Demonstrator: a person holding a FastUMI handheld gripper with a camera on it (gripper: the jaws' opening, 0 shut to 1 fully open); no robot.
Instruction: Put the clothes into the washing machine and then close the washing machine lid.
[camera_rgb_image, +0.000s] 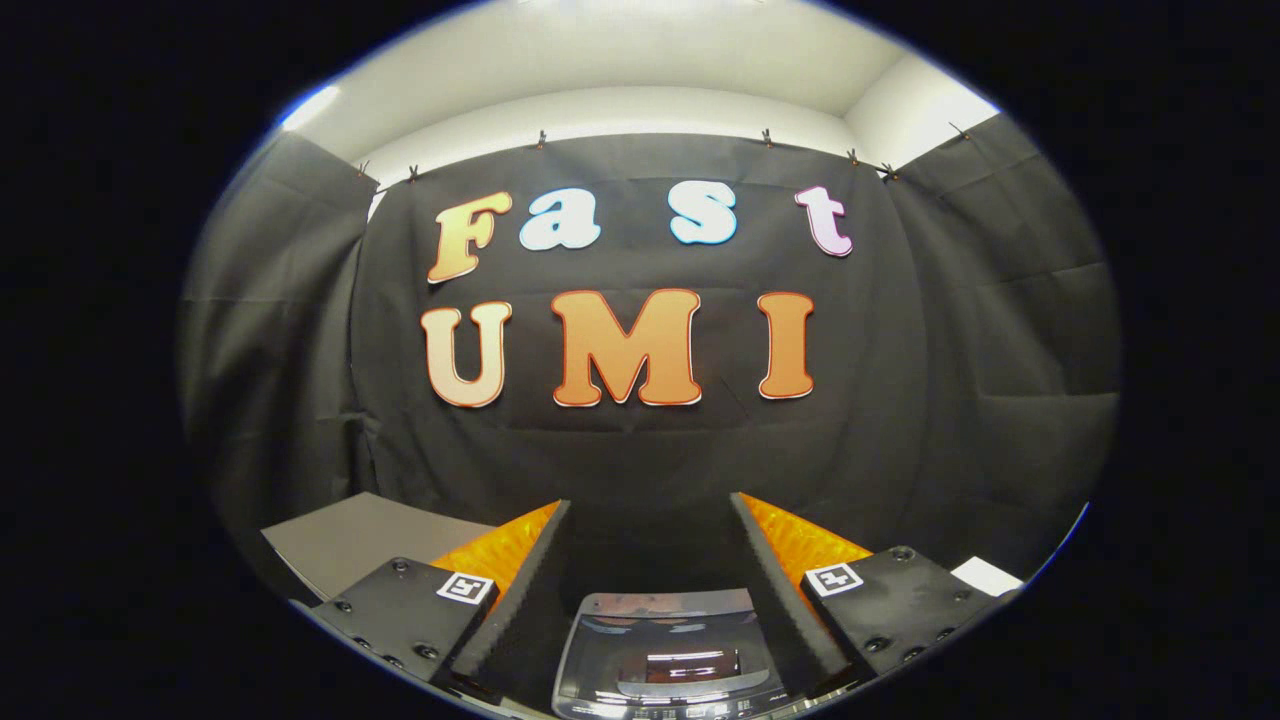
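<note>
Washing machine low at bottom centre, gripper spread above it.

The washing machine (665, 650) shows between the fingers, its glossy lid cut off below. The gripper (650, 520) is wide apart, holding nothing; open room ahead to the cloth wall (650, 450). A grey surface (350, 540) lies lower left.

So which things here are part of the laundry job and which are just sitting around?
Part of the job:
- washing machine, seen between the fingers, its glass lid looking closed
- claw, open, holding nothing

Just sitting around:
- grey board beyond the left finger
- white sheet beyond the right finger
</note>
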